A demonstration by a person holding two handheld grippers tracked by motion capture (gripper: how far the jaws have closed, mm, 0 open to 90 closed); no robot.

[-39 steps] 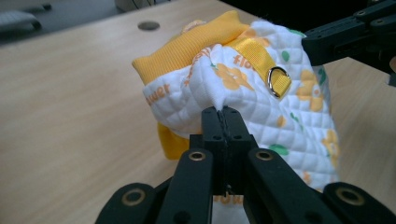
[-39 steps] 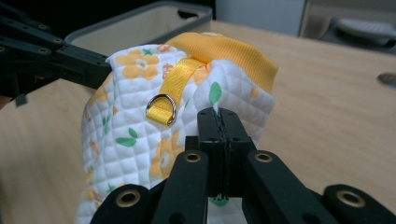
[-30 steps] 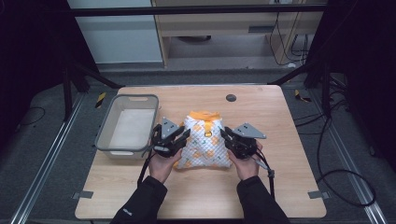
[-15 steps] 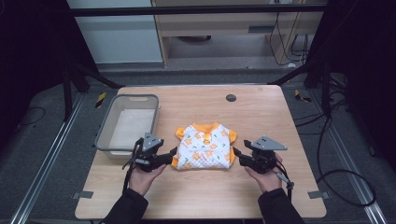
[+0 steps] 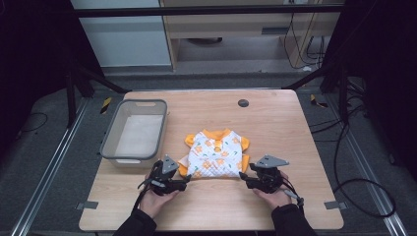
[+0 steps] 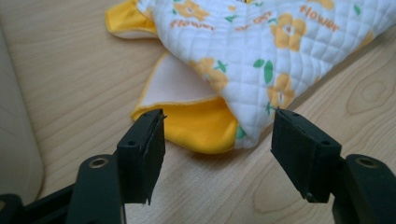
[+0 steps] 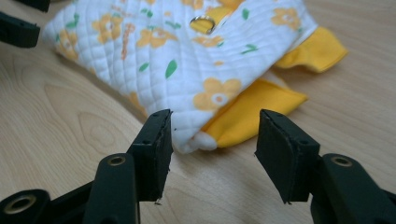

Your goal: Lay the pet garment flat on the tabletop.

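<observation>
Black jaws spread wide on left tool (image 5: 183, 180) and right tool (image 5: 244, 177), both empty, quilted garment (image 5: 216, 153) flat between them on worktop (image 5: 290, 128)

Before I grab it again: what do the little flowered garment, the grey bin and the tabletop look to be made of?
Garment: soft quilted fabric, probably cotton, matte; stitched diamond grid, printed orange flowers, plain yellow trim, small metal ring near the neck.
Bin: looks like moulded plastic, smooth with a slight sheen, rounded rim.
Tabletop: light wood or wood-look laminate; grain and knots show, which one is unclear.
</observation>
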